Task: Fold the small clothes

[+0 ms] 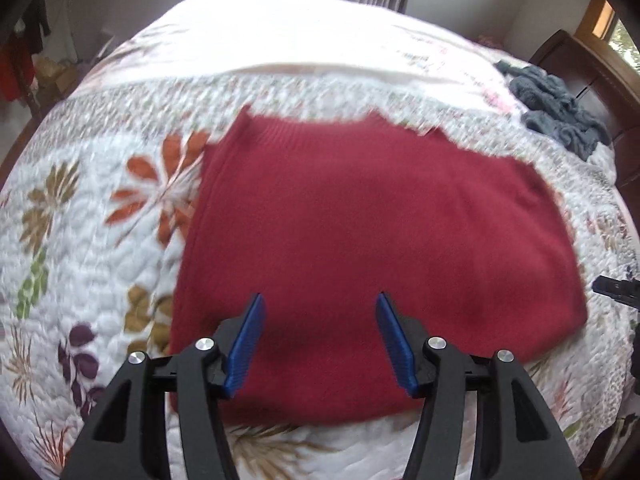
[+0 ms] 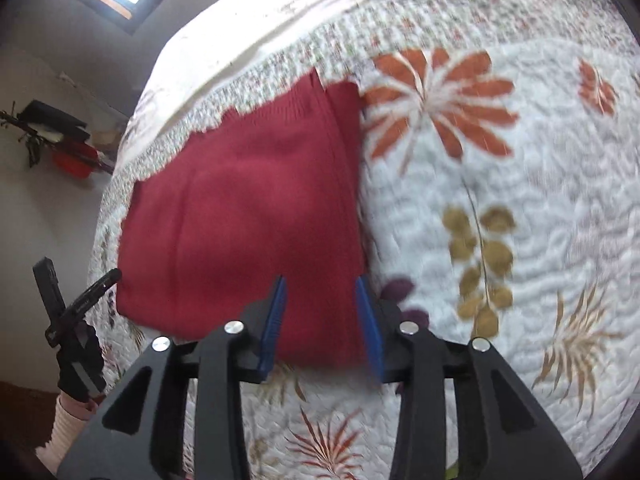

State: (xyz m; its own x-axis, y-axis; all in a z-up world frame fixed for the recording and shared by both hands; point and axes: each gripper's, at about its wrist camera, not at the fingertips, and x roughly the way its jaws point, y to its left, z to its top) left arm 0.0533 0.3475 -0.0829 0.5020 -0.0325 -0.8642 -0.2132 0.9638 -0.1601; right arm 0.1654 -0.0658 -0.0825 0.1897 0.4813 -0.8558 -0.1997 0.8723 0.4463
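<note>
A red knitted garment [image 1: 360,248] lies folded into a broad rectangle on a white quilted bedspread [image 1: 92,248] printed with orange, olive and purple leaves. In the left wrist view it fills the middle of the frame, its ribbed edge toward the top. The left gripper [image 1: 320,340] hangs over the lower part of the cloth with its blue-padded fingers [image 1: 246,344] spread wide and nothing between them. A heap of grey-blue fabric [image 1: 560,108] sits at the upper right, near a dark wooden headboard [image 1: 592,76]. Part of another black tool shows at the right edge.

In the right wrist view the garment occupies the centre left, with a fold line running down near its right edge. The right gripper [image 2: 320,320] sits over the garment's lower right corner, its fingers [image 2: 370,324] apart and gripping nothing; whether they touch the cloth cannot be told. At the lower left a gloved hand [image 2: 80,364] with a ribbed pale cuff holds a black tool.
</note>
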